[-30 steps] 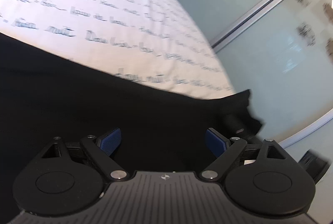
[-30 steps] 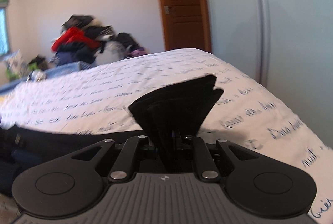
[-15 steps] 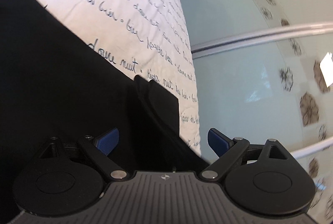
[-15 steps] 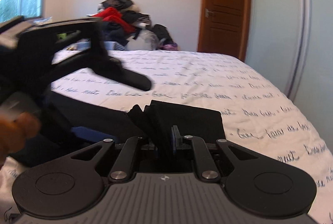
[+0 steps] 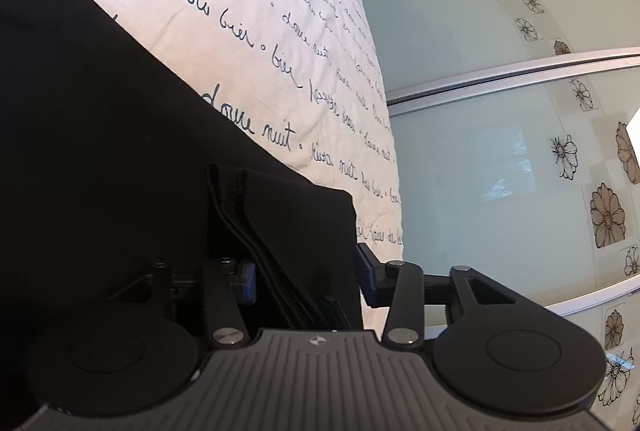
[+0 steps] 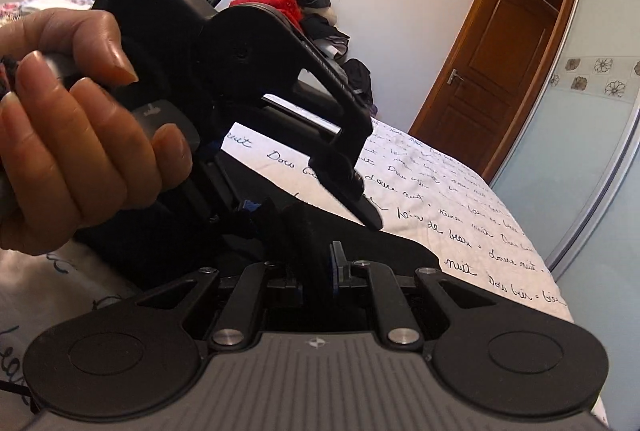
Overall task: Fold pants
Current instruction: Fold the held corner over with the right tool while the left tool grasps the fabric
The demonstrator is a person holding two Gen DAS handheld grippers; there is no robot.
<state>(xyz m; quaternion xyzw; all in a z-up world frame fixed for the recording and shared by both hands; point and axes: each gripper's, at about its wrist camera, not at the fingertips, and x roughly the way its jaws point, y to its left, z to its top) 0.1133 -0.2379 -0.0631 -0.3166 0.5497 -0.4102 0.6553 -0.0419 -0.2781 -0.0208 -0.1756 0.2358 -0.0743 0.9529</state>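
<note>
The pants (image 5: 100, 151) are soft, matt black cloth. Under them, the bedspread (image 5: 256, 43) is white, bumpy cloth. Beside it, the wardrobe door (image 5: 480, 159) is smooth, shiny glass.

bedspread (image 5: 256, 43) with cursive "Dors bien", "douce nuit", "nuit"

Two wrist cameras, low over the bed (image 5: 280, 31)

Left looks toward the wardrobe doors (image 5: 500, 171); right faces the wooden door (image 6: 492, 71). Both share the black pants (image 5: 100, 151).

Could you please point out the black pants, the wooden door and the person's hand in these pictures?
black pants (image 5: 100, 151): left wrist view, flat cloth.
wooden door (image 6: 492, 71): right wrist view, upper panel.
person's hand (image 6: 68, 135): right wrist view, curled fingers.
</note>
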